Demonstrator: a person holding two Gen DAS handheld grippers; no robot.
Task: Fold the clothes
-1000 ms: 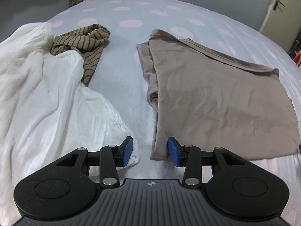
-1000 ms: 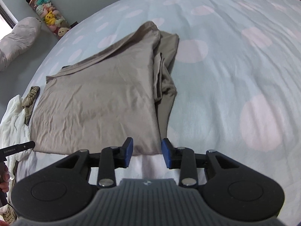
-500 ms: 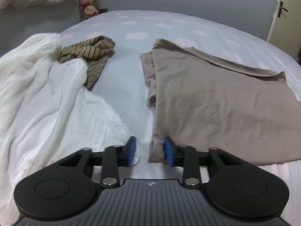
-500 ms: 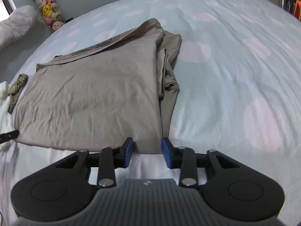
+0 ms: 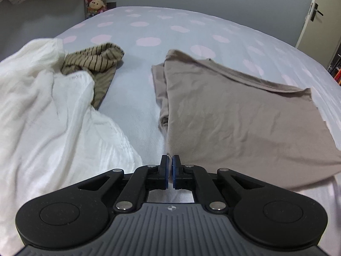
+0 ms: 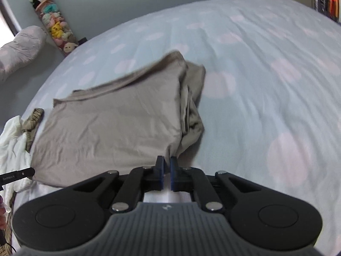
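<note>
Both tongs, left (image 5: pixel 169 160) and right (image 6: pixel 166 161), are clamped on the taupe garment's (image 5: pixel 234 111) near corners. A fold is being started. An even lift toward the far edge is called for.

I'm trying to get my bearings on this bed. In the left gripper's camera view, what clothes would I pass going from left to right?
White garment → striped olive garment → taupe garment, whose near corner the left gripper pinches.

Soft, even indoor light; my right view is motion-blurred, edges bend fisheye-style, corners darken, shadows stay faint.
</note>
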